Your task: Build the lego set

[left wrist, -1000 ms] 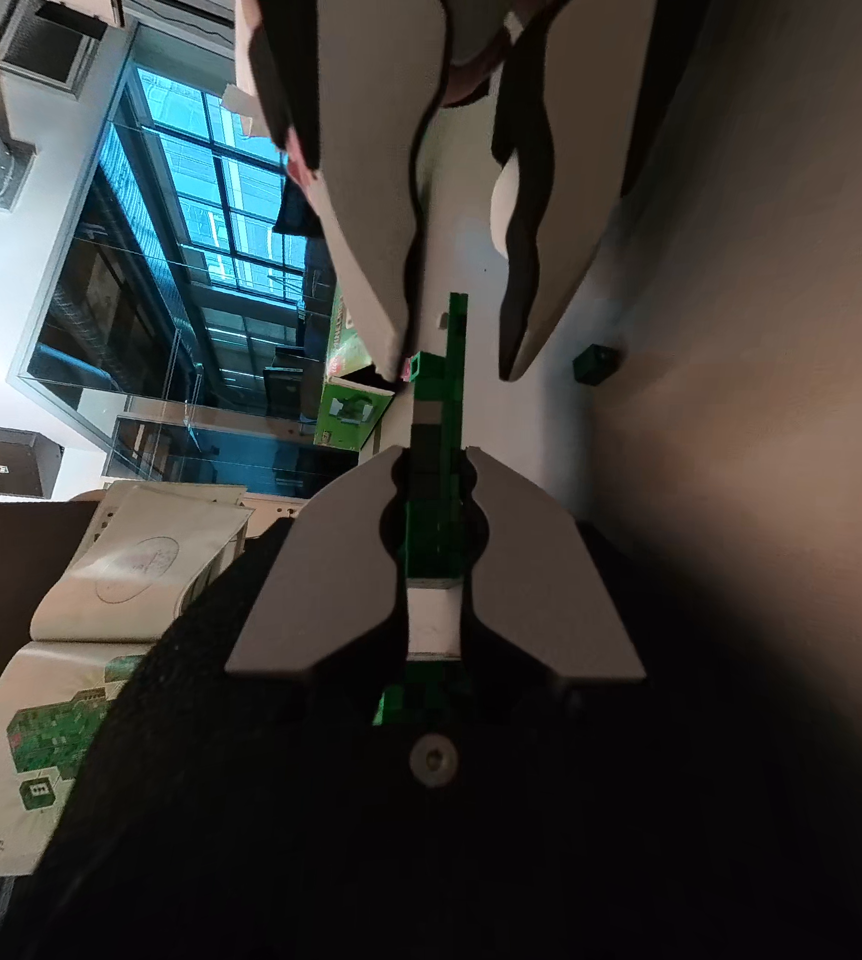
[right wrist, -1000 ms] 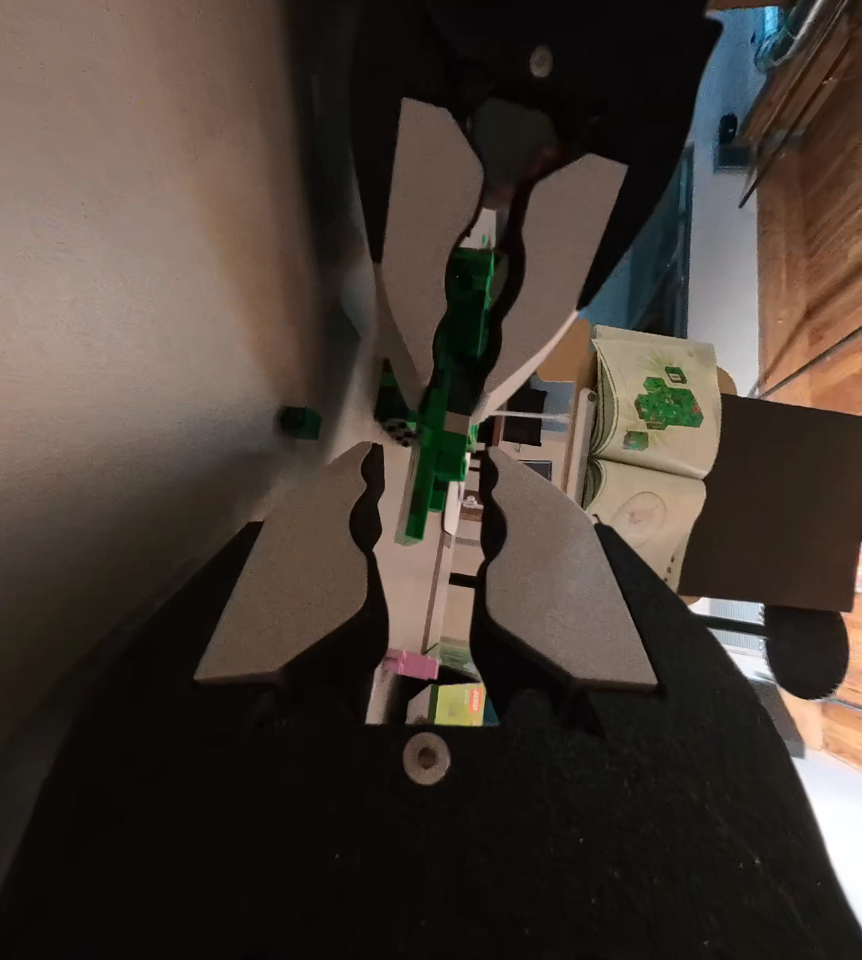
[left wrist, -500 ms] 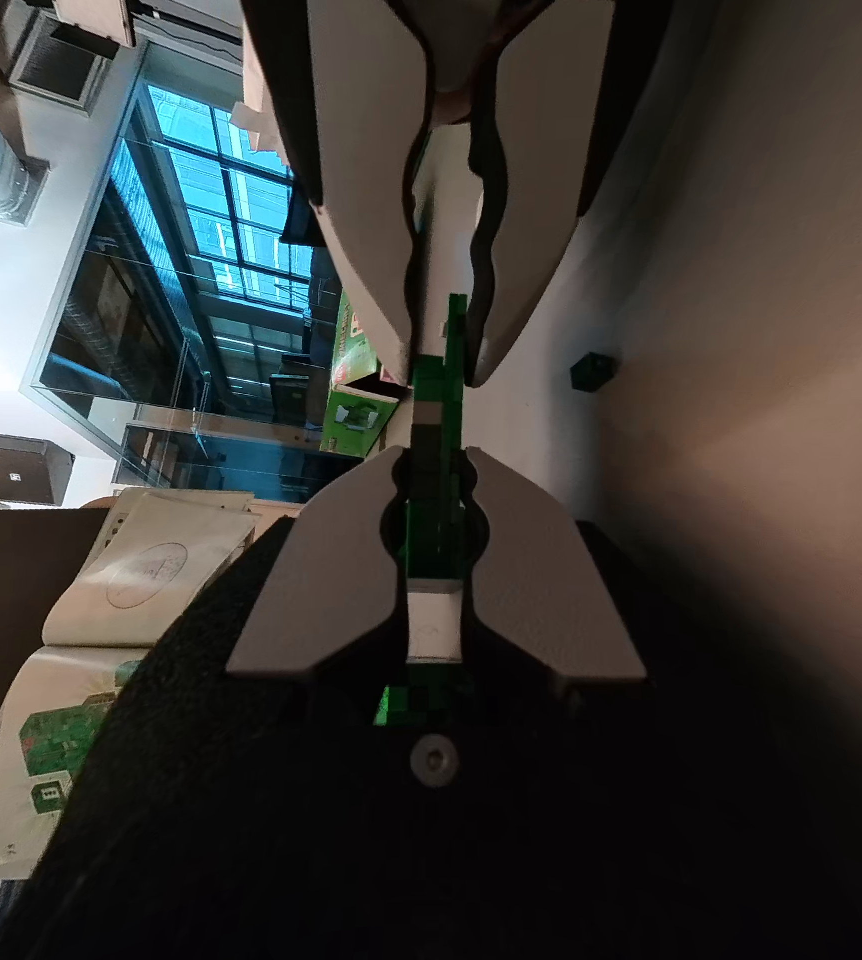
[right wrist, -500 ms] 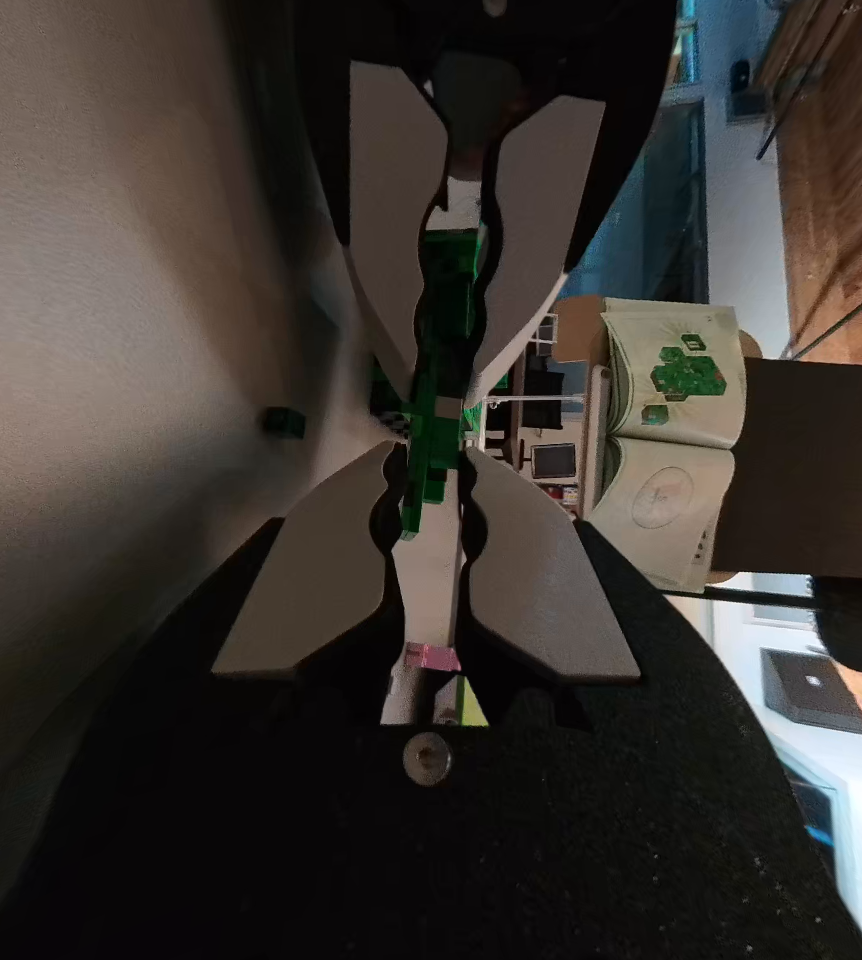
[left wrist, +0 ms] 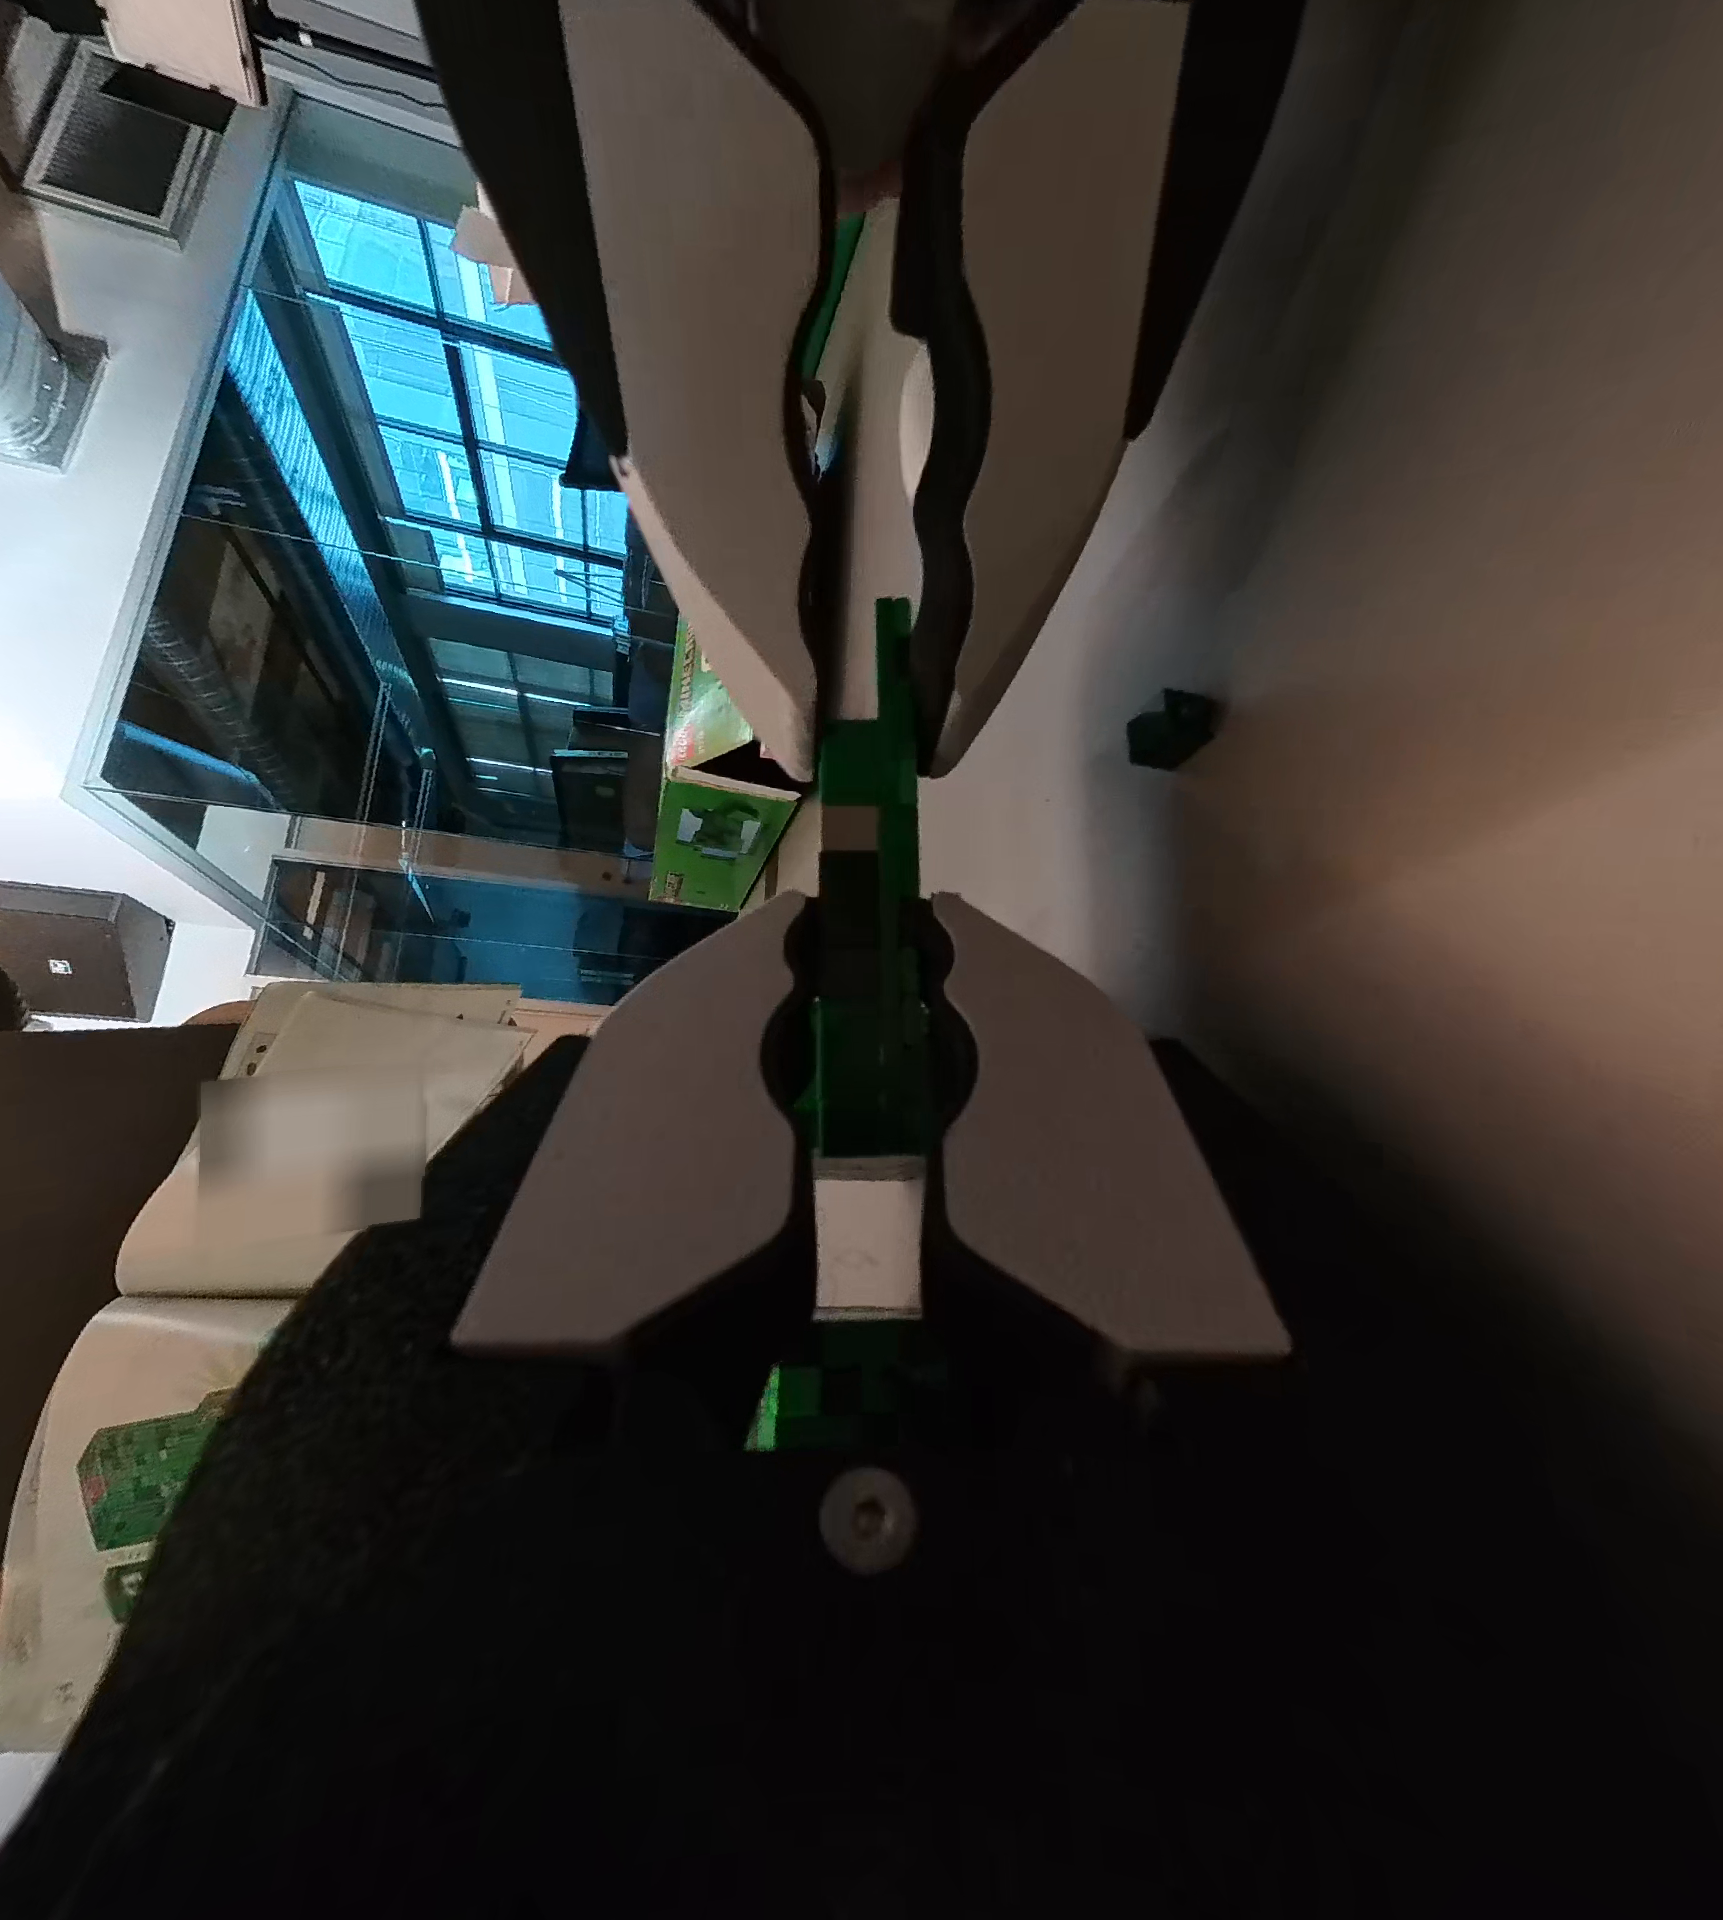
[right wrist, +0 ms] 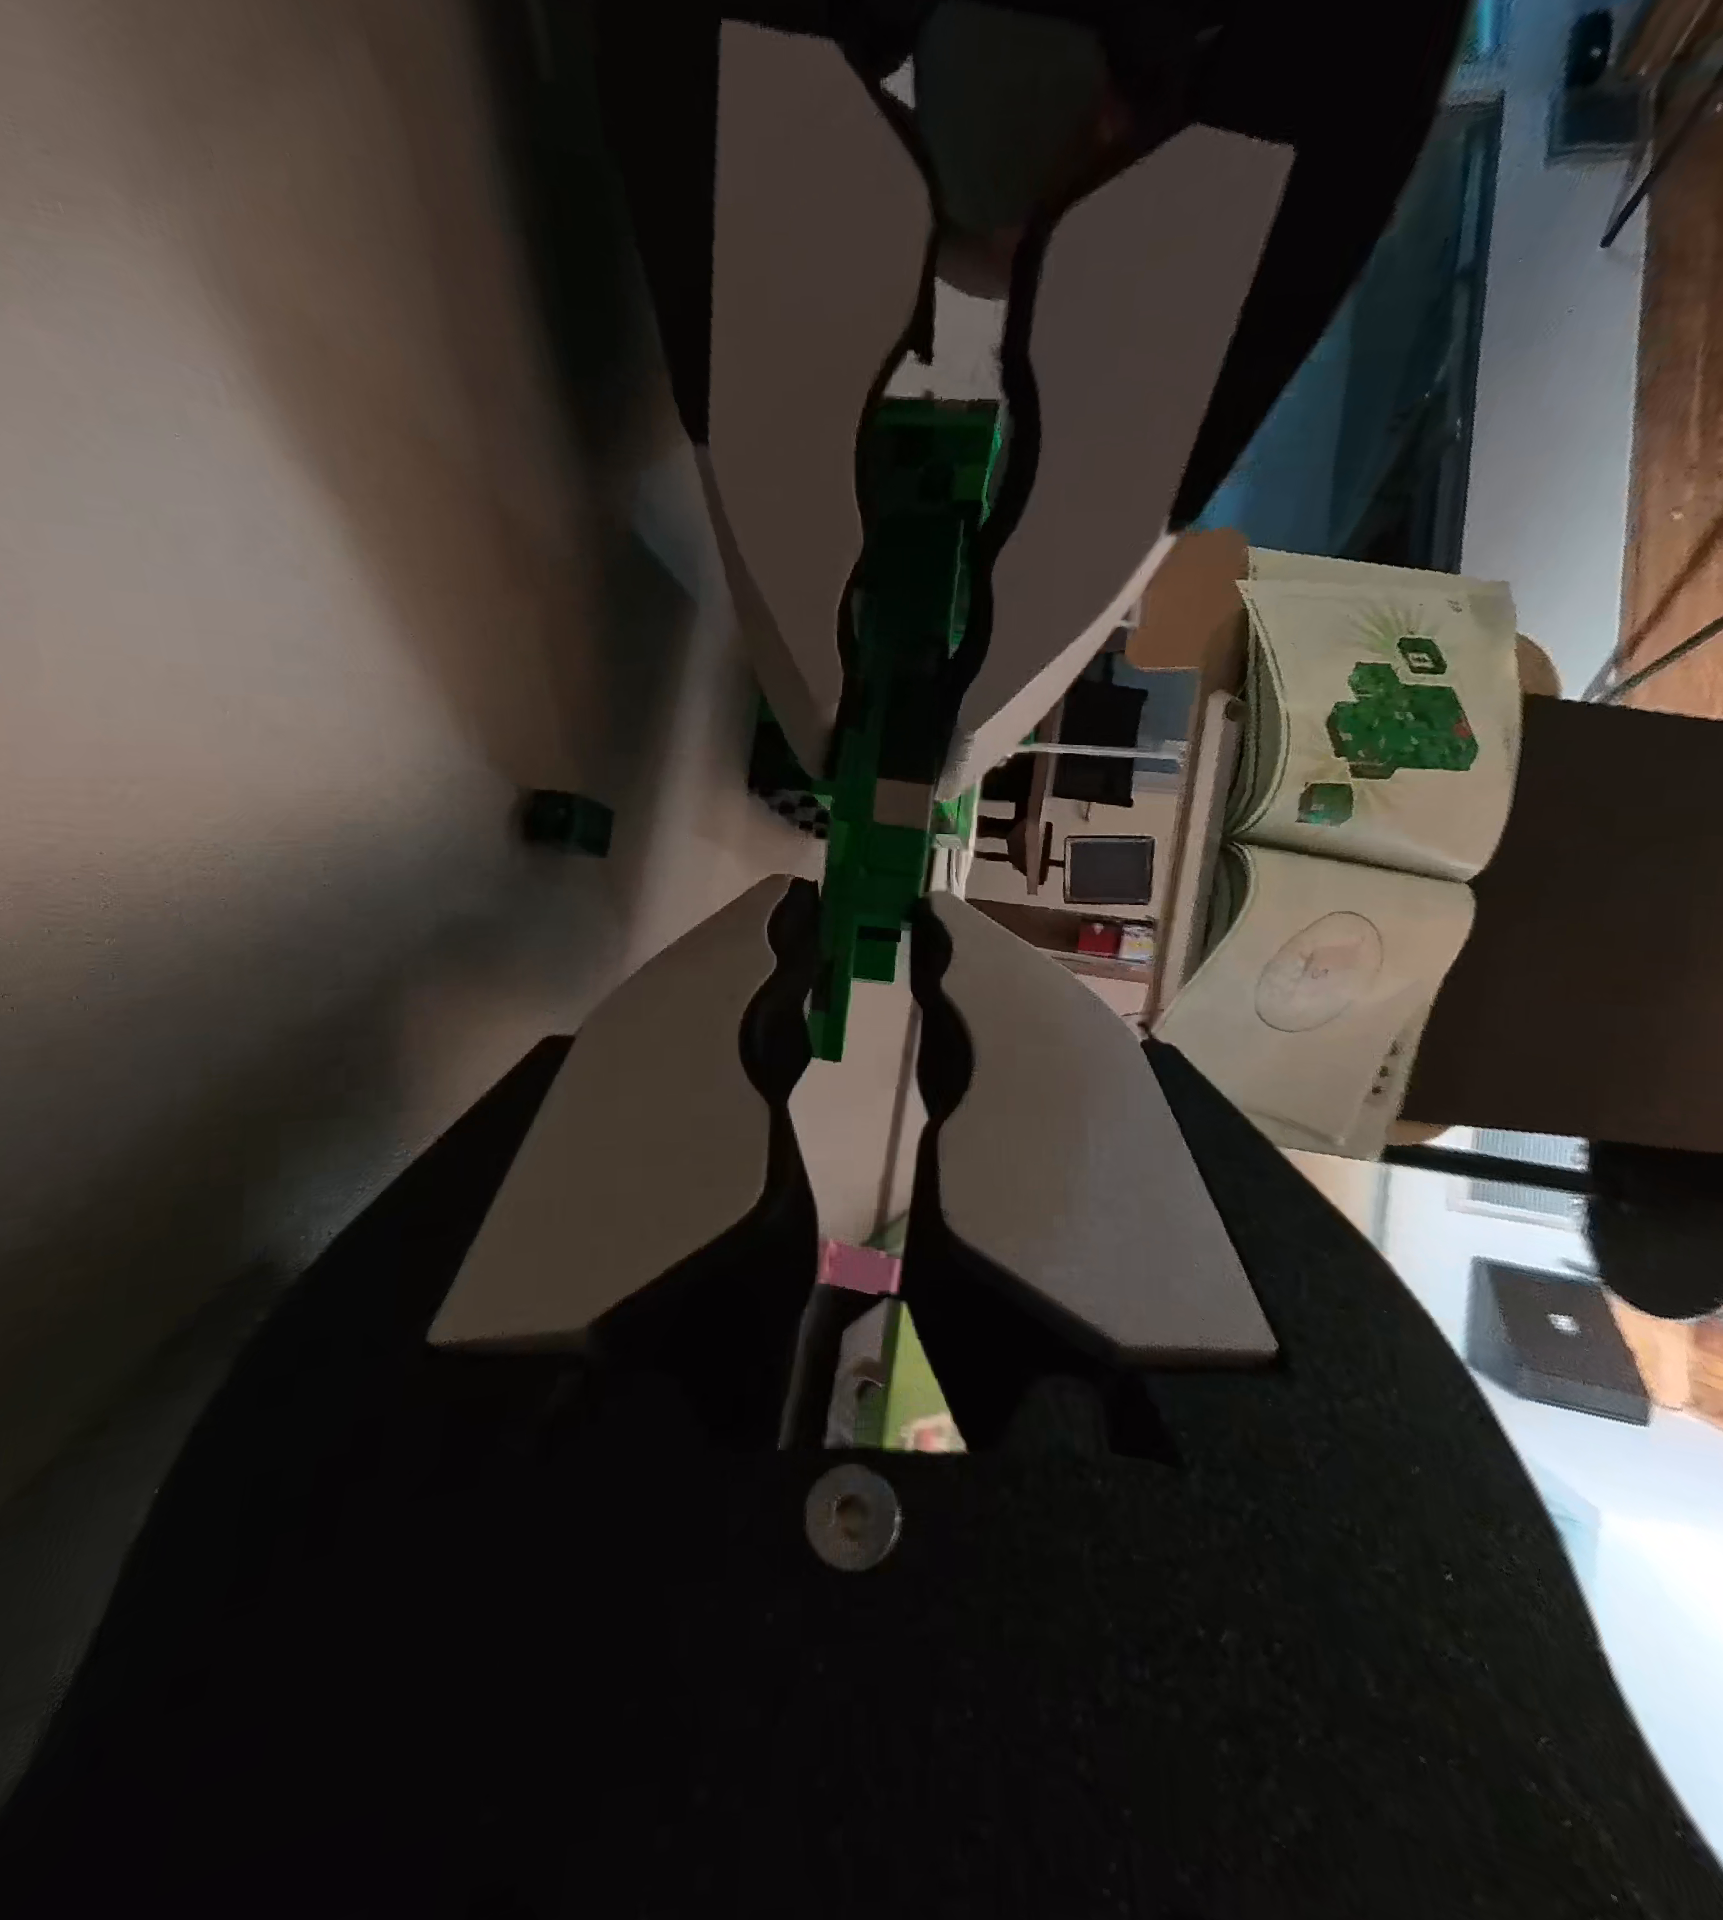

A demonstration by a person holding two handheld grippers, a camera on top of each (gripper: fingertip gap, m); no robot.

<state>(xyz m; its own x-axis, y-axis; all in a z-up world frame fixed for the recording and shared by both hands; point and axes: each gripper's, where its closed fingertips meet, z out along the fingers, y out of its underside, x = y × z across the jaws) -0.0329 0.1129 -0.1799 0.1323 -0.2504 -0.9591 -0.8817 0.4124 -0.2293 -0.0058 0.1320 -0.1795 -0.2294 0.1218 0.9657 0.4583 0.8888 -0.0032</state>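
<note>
An open instruction booklet (left wrist: 213, 1351) printed with green brick diagrams lies at the left of the left wrist view, and beyond it stands a green box (left wrist: 722, 800) whose label I leave unread. The left gripper (left wrist: 869, 914) has its jaws pinching a green Lego assembly (left wrist: 867, 831) held in the air beside the pale desk (left wrist: 1459, 520). The right gripper (left wrist: 862, 764) faces it, jaws pressed on the assembly's far end. A loose dark green brick (left wrist: 1166, 727) lies on the desk to the right.

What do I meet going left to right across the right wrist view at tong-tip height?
Small dark green loose brick → green lego build pinched between the right tongs → open instruction booklet → dark brown board behind it.
</note>
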